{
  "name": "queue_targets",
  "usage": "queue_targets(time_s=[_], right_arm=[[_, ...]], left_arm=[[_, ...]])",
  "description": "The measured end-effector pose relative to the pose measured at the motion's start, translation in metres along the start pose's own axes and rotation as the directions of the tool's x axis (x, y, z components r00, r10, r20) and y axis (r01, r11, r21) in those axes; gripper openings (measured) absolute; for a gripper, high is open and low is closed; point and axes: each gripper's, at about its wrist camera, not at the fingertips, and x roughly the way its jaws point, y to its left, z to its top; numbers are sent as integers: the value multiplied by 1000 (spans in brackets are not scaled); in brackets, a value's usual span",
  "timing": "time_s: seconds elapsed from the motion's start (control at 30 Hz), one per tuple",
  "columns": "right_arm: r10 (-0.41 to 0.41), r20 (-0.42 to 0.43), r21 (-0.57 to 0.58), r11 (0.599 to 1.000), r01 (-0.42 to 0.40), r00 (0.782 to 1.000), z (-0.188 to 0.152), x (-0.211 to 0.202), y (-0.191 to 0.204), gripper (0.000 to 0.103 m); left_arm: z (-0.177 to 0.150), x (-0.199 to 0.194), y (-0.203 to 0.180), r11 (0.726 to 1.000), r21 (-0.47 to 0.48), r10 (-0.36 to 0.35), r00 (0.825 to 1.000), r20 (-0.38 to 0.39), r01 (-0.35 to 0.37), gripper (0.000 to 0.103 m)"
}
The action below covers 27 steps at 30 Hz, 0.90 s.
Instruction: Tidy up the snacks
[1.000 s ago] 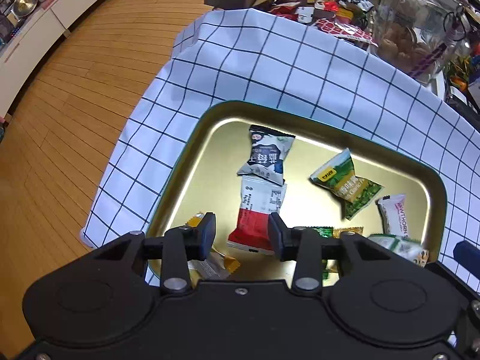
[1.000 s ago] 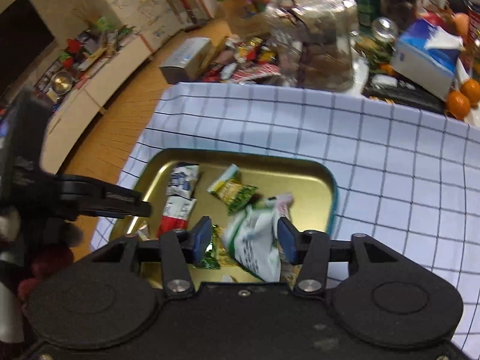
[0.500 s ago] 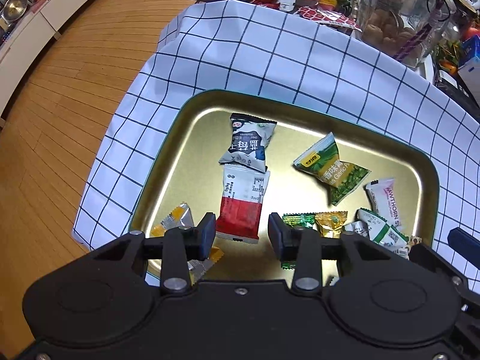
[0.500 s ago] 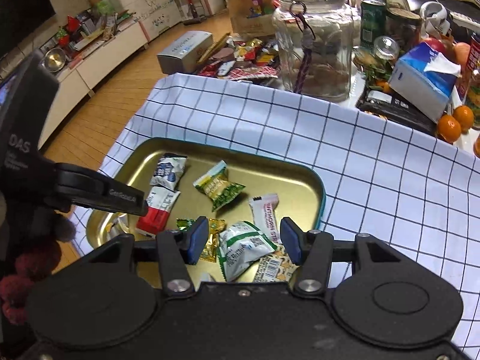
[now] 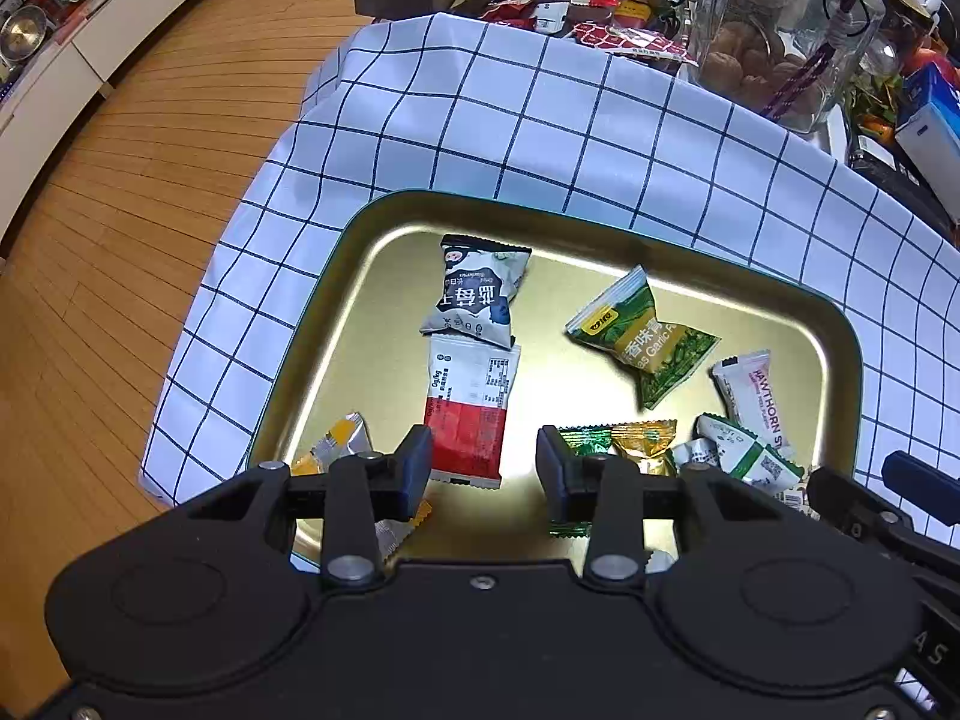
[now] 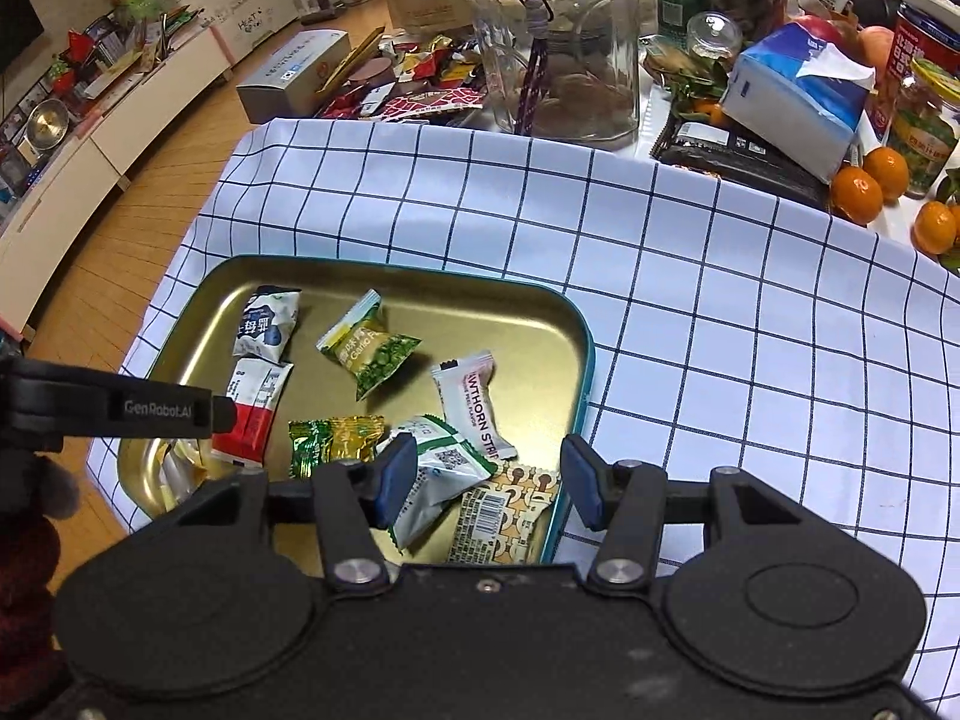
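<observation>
The right gripper (image 6: 483, 483) has dropped its green-and-white packet (image 6: 435, 480) into the gold tray (image 6: 564, 306), jaws apart and empty — another snack organized.

Tray (image 6: 573, 324): gold, teal-rimmed, on the checked cloth.
Navy-white packet (image 5: 477, 291): flat, near far-left corner.
Red-white packet (image 5: 471, 411): touching it, nearer.
Green garlic packet (image 5: 645, 339): centre.
Hawthorn strip (image 6: 474, 405), green-white pouch (image 6: 441, 480): overlapping, near right edge.

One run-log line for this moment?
left gripper: open, empty | right gripper: open, empty | snacks lie in gold tray
</observation>
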Motion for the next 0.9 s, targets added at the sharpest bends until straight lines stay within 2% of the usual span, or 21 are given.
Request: queue_targets(time_s=[0.9], right_arm=[[-5,-10,11,1000,5,1000,0,4,-1,56]], left_arm=[[1,1,0,1000,-7,11,1000,1,-11,48]])
